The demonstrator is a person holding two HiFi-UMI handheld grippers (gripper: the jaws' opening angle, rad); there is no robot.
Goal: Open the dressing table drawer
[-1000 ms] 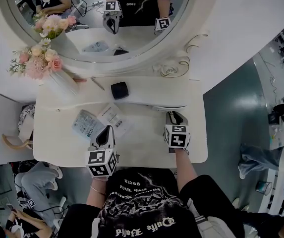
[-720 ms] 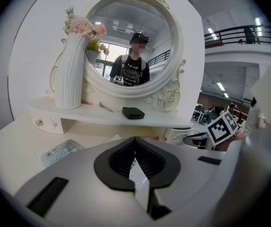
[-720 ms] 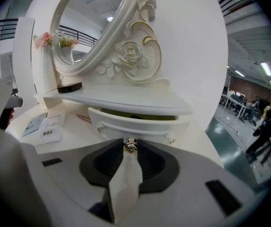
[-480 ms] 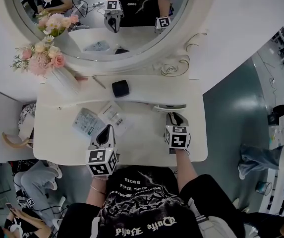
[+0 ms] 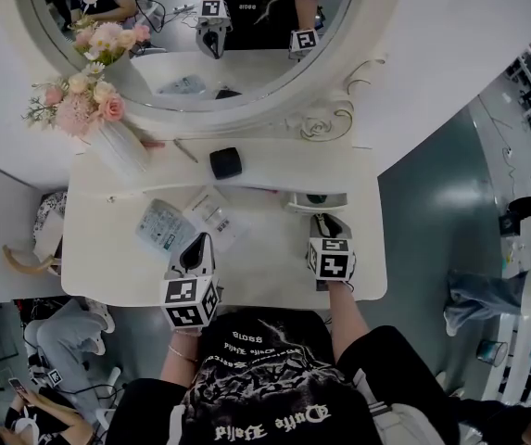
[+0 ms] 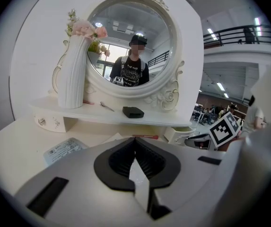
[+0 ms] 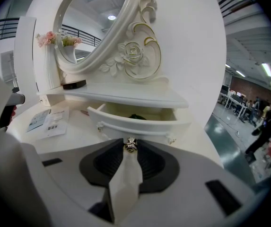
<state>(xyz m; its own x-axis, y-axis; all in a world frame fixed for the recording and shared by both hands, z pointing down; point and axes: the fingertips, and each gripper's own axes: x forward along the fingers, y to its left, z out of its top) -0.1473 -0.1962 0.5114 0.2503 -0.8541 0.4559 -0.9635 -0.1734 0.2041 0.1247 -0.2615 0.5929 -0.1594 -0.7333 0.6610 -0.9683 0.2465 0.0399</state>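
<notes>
The small white drawer [image 5: 317, 200] sits under the right end of the dressing table's raised shelf [image 5: 274, 170]. It stands partly pulled out, with something dark inside [image 7: 136, 117]. My right gripper [image 5: 324, 221] is shut on the little metal knob [image 7: 131, 144] at the middle of the curved drawer front [image 7: 140, 125]. My left gripper [image 5: 199, 245] hovers over the tabletop near the front edge, shut with nothing in it; in the left gripper view its pads [image 6: 135, 150] meet.
A white vase of pink flowers [image 5: 107, 137], a black box [image 5: 225, 162] and a thin stick [image 5: 184, 151] lie on the shelf below the oval mirror [image 5: 191, 35]. Leaflets [image 5: 168, 225] lie on the tabletop by my left gripper. A person sits on the floor at lower left [image 5: 70, 336].
The drawer has slid a little farther out from under the shelf, showing more of its inside. Both grippers have barely shifted.
</notes>
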